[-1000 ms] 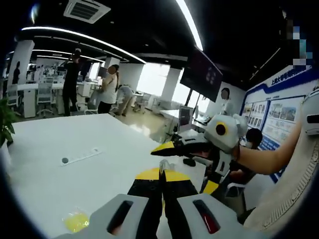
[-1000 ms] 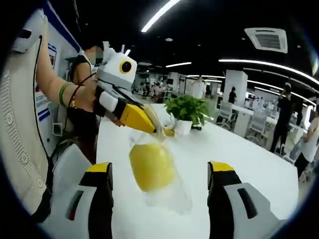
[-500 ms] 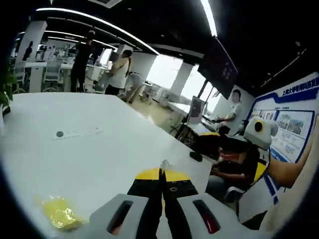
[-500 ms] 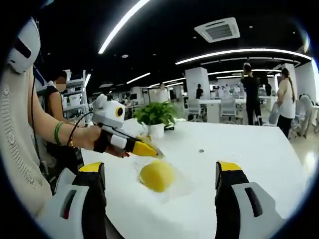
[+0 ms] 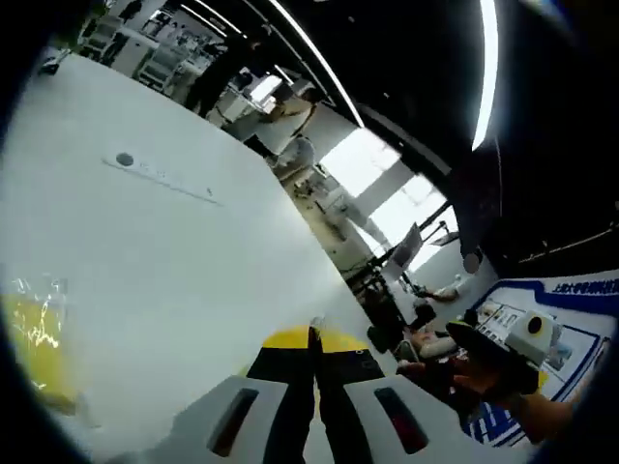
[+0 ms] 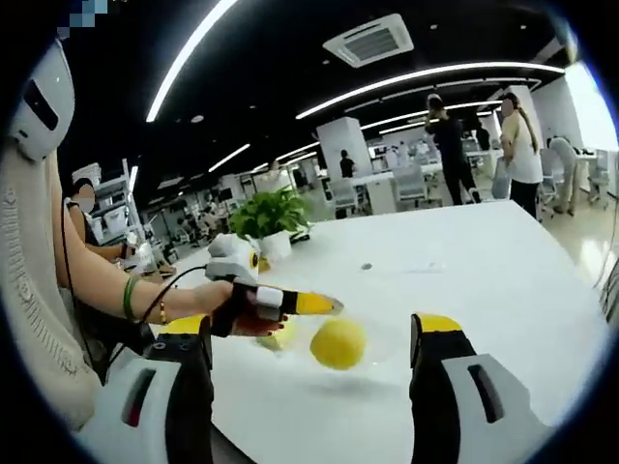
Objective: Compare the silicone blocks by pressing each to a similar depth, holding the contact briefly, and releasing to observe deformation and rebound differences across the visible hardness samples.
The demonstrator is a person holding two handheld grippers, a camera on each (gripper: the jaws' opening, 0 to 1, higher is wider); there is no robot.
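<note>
**Yellow sample bagged on the table, both grippers clear of it**

The yellow silicone block (image 6: 338,343) is seen lying in a clear bag (image 5: 34,338) on the white table (image 6: 464,261), between the spread jaws of the right gripper (image 6: 314,372). The left gripper (image 6: 324,304), its jaws closed on nothing, is held just beside it. The block is judged soft and light, the film slippery; pressing from above is advised. Ample open tabletop is offered; the near edge lies close.

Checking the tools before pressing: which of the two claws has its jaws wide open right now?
The right claw: its jaws stand far apart, framing the yellow block. The left claw has its yellow tips pressed together.
</note>
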